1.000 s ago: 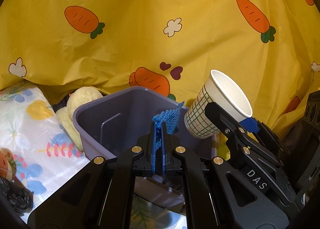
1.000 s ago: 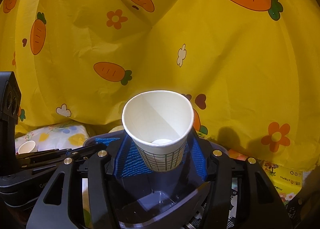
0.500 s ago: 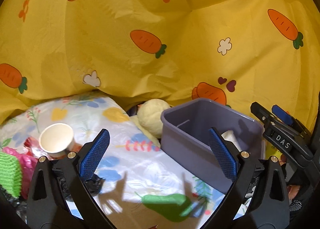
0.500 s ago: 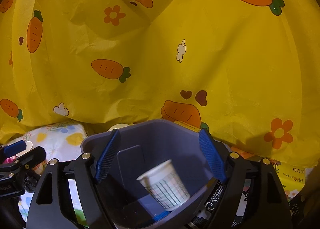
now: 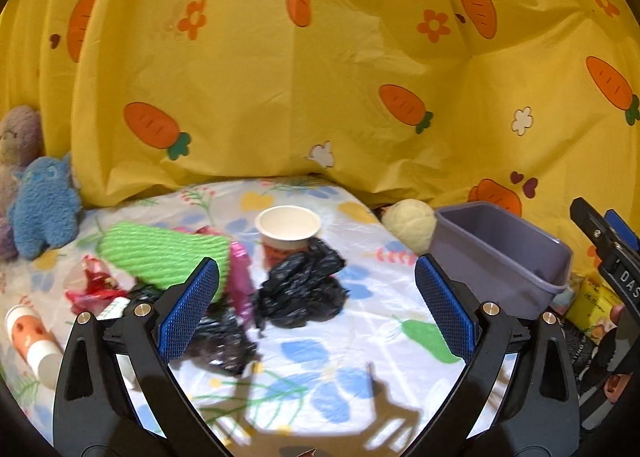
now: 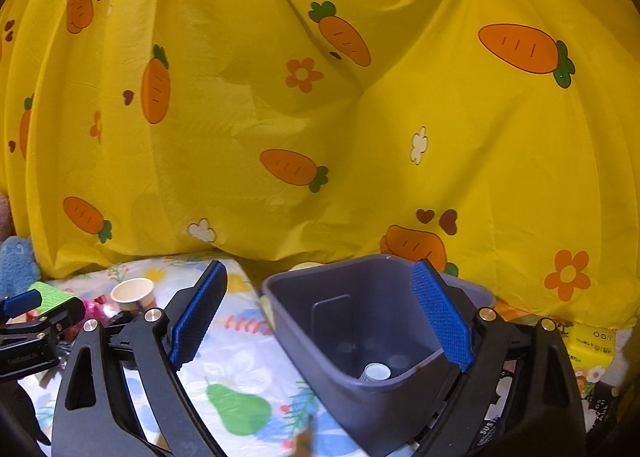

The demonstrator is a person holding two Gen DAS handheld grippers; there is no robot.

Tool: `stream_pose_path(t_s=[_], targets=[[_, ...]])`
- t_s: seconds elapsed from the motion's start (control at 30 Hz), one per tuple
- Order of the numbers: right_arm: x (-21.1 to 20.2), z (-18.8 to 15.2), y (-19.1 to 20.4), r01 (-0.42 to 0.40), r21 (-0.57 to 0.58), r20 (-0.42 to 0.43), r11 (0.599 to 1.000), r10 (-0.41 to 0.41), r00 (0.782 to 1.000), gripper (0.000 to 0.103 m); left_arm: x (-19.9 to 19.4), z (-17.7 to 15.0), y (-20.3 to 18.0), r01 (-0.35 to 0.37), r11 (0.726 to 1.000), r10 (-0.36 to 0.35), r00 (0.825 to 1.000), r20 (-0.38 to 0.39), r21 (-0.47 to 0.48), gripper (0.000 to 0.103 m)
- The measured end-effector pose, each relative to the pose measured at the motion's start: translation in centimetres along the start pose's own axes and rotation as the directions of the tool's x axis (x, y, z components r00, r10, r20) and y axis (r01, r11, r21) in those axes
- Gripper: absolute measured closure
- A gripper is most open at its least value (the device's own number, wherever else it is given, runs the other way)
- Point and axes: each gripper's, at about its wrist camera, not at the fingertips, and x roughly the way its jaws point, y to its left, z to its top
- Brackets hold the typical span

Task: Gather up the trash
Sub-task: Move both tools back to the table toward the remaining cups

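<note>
On floral tablecloth (image 5: 352,341), black bags (image 5: 304,289), paper cup (image 5: 288,231), yellow carrot curtain (image 5: 320,77) behind

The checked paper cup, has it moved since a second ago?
Yes. A second ago it sat between the right hand-held gripper's pads above the purple bin; now the checked paper cup lies at the bin's bottom, and the gripper's opening jaws are empty.
</note>
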Motion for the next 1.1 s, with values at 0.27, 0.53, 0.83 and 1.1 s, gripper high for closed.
stream_pose_path(t_s=[0.27, 0.53, 0.83, 1.1], targets=[[-2.4, -2.1, 7.4, -0.170, -0.063, -0.033, 0.984, 0.168, 0.985, 0.013, -4.4, -3.7, 8.5, -0.185, 0.976, 0.184, 0.983, -0.015, -0.113, 0.006], [-3.3, -5.1, 16.1, -0.367, -0.151, -0.142, 0.918, 0.348, 0.927, 0.013, -8.5, -6.3, 15.5, -0.355, 0.911, 0.357, 0.933, -0.029, -0.210, 0.006], [-3.4, -8.5, 25.6, -0.557, -0.222, -0.308, 0.800, 0.484, 0.819, 0.021, -11.6, -8.0, 21.0, -0.475, 0.828, 0.480, 0.875, -0.061, -0.299, 0.006], [-1.0, -10.1, 30.8, -0.594, -0.244, -0.460, 0.766, 0.448, 0.767, 0.046, -12.3, -8.7, 22.7, -0.489, 0.809, 0.495, 0.866, -0.070, -0.326, 0.006]])
